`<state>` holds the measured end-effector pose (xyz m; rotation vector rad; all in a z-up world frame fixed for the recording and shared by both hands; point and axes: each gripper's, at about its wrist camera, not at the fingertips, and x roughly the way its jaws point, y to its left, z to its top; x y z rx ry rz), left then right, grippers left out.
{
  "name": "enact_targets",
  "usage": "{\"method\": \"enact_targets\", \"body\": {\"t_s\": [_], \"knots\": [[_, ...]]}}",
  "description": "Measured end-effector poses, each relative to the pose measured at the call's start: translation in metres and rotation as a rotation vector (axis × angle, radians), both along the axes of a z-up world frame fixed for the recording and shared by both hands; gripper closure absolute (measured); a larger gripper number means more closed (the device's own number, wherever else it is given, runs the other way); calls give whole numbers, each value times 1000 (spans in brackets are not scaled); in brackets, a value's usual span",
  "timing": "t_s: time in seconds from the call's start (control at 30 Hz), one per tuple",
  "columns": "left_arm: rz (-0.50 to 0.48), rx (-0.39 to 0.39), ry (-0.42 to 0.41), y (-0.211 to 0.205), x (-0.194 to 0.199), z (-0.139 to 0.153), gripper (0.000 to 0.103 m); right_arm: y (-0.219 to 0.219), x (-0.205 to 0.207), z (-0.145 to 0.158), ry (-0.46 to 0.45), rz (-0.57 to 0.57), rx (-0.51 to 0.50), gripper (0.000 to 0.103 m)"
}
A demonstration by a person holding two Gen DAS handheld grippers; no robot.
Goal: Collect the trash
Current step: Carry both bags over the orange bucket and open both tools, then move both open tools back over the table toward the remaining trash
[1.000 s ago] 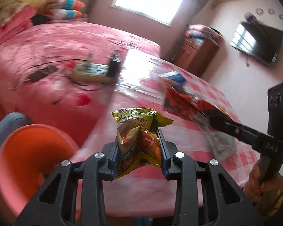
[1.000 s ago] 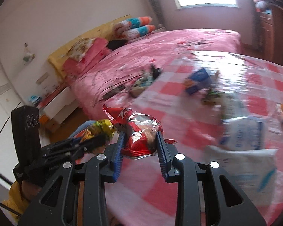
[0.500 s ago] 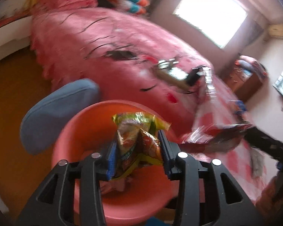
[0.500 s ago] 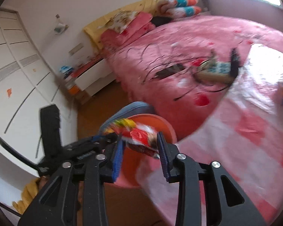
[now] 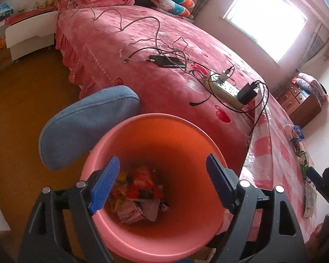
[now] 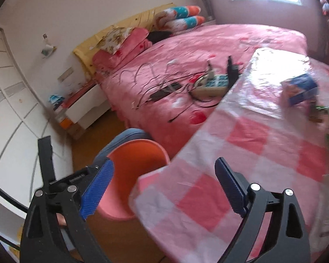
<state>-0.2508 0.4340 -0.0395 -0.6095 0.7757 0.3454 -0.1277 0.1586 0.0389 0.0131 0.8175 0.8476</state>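
We see left gripper jaws opening, empty, above round pink plastic bin; crinkled foil wrappers lie at bottom. Our right gripper jaws opening, empty, above glossy checked tablecloth.

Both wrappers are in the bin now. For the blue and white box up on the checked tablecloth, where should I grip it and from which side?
A judgement, since the blue and white box is blurred: it seems to lie flat, alone near the far edge of the checked tablecloth. Come from above with the right gripper, whose jaws are opening and empty, and close across its shorter sides. Other litter lies just right of it, so approach from the left.
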Motion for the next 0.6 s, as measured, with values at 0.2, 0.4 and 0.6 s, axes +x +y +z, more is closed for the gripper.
{"method": "enact_targets", "body": {"t_s": [0.2, 0.4, 0.6], "knots": [[-40, -20, -4, -17, 6, 5, 21, -15, -8, -5, -59, -20, -29, 10], [-98, -22, -7, -40, 13, 13, 21, -26, -11, -4, -94, -29, -30, 10], [-167, -12, -8, -68, 23, 21, 21, -39, -10, -1, -105, -51, -27, 8]]}}
